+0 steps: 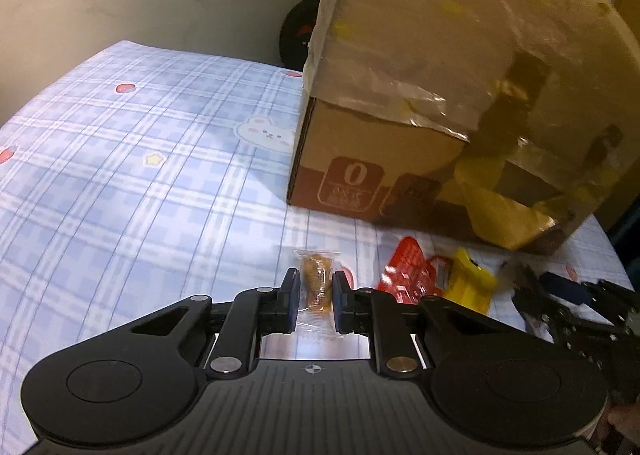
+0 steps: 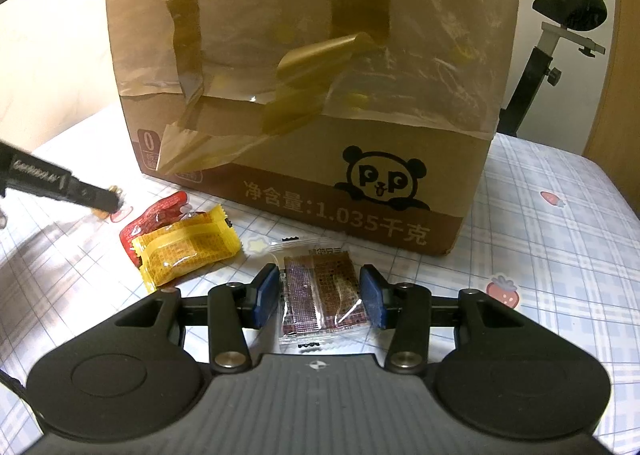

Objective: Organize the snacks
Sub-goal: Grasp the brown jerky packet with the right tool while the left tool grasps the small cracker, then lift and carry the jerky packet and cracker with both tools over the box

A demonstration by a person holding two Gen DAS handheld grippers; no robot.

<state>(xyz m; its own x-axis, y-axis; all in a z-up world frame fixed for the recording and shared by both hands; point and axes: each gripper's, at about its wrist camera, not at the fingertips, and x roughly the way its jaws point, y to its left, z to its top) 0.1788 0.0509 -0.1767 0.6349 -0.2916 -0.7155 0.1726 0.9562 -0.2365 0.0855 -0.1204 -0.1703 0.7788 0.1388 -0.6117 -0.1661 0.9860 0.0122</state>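
- Clear-wrapped brown snack [image 1: 317, 284]: upright lengthwise between blue pads, on the checked cloth.
- Clear packet with dark red-brown print [image 2: 322, 289]: flat, just before the cardboard box [image 2: 304, 103].
- Yellow packet [image 2: 186, 253]: tilted, overlapping the red packet [image 2: 158, 215], near the box's left corner.

The setting is a home room. Evidence: a table covered by a blue plaid tablecloth [image 1: 120, 175] printed with rabbits and strawberries, a taped cardboard box [image 2: 320, 95], and an exercise bike saddle [image 2: 572, 9] standing behind.
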